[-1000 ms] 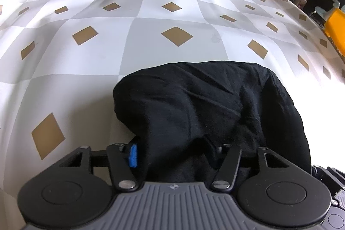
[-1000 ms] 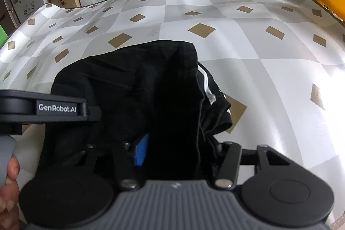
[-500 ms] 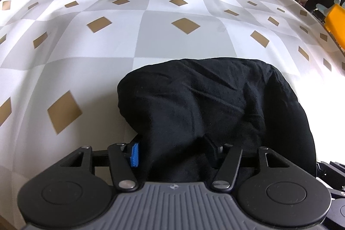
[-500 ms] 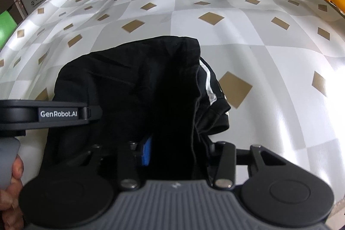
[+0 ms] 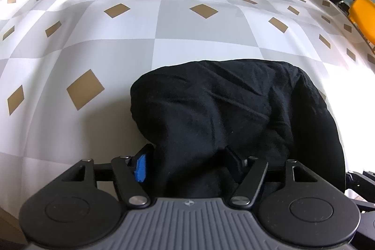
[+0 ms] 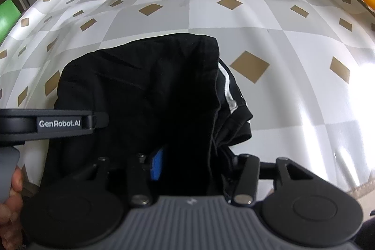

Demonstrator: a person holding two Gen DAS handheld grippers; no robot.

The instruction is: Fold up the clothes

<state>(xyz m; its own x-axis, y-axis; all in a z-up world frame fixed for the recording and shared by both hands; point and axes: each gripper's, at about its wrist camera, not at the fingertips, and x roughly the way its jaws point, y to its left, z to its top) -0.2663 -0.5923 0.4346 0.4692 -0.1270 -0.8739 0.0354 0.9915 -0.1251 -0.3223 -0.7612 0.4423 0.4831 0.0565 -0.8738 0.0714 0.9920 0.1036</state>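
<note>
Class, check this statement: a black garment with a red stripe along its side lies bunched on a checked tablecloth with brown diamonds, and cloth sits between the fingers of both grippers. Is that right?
Not quite. The stripe on the black garment is white, not red, as the right wrist view shows. The rest stands: it lies bunched on the checked tablecloth with brown diamonds, with cloth between the fingers of the left gripper and the right gripper, whose jaws are opening.
</note>
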